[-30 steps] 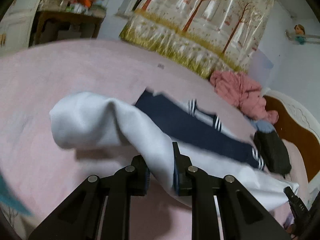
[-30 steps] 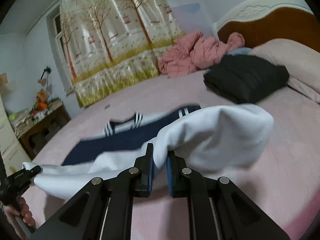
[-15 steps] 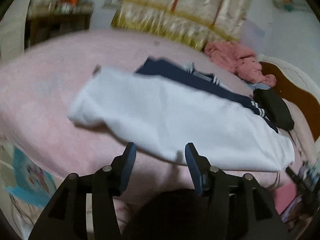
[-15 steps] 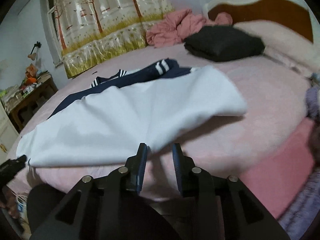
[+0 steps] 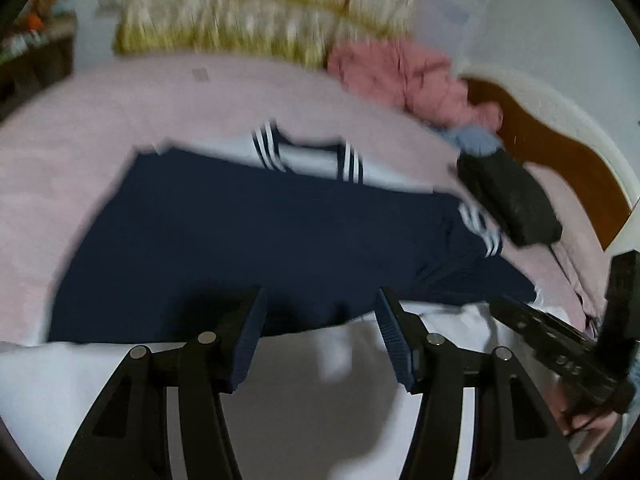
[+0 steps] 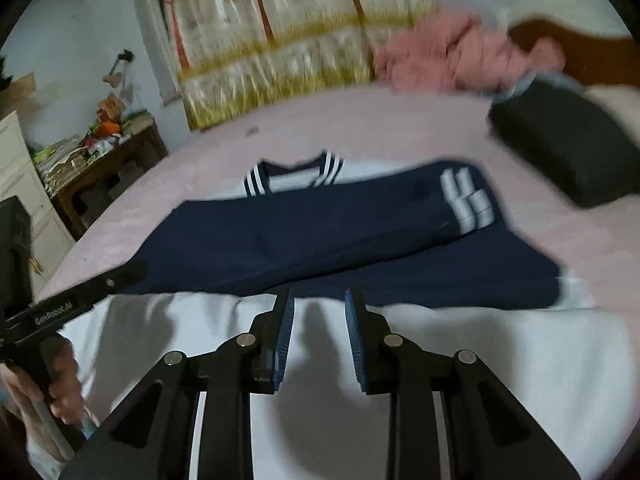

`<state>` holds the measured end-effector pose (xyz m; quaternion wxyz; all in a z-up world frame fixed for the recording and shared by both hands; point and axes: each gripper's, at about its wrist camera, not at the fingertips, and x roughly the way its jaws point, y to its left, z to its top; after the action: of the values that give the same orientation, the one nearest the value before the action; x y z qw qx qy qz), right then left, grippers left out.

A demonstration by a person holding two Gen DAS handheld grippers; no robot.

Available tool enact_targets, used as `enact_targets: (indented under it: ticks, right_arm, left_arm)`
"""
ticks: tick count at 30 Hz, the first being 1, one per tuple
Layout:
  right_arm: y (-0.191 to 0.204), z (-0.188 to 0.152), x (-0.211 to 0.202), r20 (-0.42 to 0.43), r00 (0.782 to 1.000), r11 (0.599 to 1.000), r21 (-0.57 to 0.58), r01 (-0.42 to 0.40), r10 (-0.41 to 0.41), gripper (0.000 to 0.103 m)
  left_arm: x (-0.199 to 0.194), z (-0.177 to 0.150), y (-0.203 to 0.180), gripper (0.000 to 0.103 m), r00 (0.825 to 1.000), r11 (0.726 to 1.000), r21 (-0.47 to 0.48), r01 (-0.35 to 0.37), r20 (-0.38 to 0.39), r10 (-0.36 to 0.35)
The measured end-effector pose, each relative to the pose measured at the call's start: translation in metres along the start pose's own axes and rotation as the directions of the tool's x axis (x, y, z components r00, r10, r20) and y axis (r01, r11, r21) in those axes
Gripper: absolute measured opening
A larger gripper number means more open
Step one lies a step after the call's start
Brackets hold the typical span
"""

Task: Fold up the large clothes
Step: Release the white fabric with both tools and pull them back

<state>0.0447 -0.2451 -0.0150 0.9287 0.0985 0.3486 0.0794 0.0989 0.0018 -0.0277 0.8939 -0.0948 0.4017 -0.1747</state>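
Nearest in both wrist views, the left gripper [image 5: 320, 308] has its jaws spread with nothing between them, hovering over the white lower part of the large navy-and-white cotton sweatshirt [image 6: 320, 232]. The right gripper [image 6: 319, 308] also has its jaws parted, less widely, and is empty above the same white cloth. The sweatshirt lies flat on the pink bedspread [image 5: 120, 96] at the bed's near edge, a navy sleeve with white cuff stripes folded across its body and its striped collar toward the far side. Farther off, near the headboard corner, sits a folded black garment [image 6: 568, 148], and beyond it a crumpled pink blanket [image 5: 404, 76] by the wooden headboard [image 5: 560, 148]. A tree-printed curtain [image 6: 288, 40] hangs behind the bed.
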Motion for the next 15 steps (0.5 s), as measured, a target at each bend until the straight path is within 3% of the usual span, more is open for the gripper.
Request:
enact_targets:
  ticks: [2,4,7,12,15]
  right_arm:
    - [-0.002,-0.002,0.027,-0.079,0.997,1.000,0.001,0.024,-0.024,0.028]
    - [-0.005,-0.014,0.037,-0.117,0.993,1.000,0.002,0.028,-0.027,0.028]
    - [-0.005,-0.035,0.022,-0.099,0.995,1.000,-0.025,0.013,-0.016,0.028]
    - [-0.001,-0.042,0.018,-0.103,0.994,0.997,-0.073,0.033,-0.041,0.028]
    - [-0.003,-0.043,0.007,-0.073,0.997,0.998,-0.067,0.016,-0.021,0.028]
  left_arm:
    - [0.018,-0.014,-0.008,0.047,0.997,0.998,0.051,-0.042,-0.058,0.045]
    - [0.019,-0.034,-0.019,0.047,0.995,0.987,0.133,-0.093,-0.025,0.097]
    - [0.008,-0.054,-0.031,0.047,0.992,0.974,0.191,-0.125,0.012,0.125]
    - [0.004,-0.054,-0.020,0.047,0.996,0.985,0.157,-0.075,-0.029,0.080]
    - [-0.013,-0.056,-0.018,0.045,0.997,0.987,0.144,-0.071,0.035,0.067]
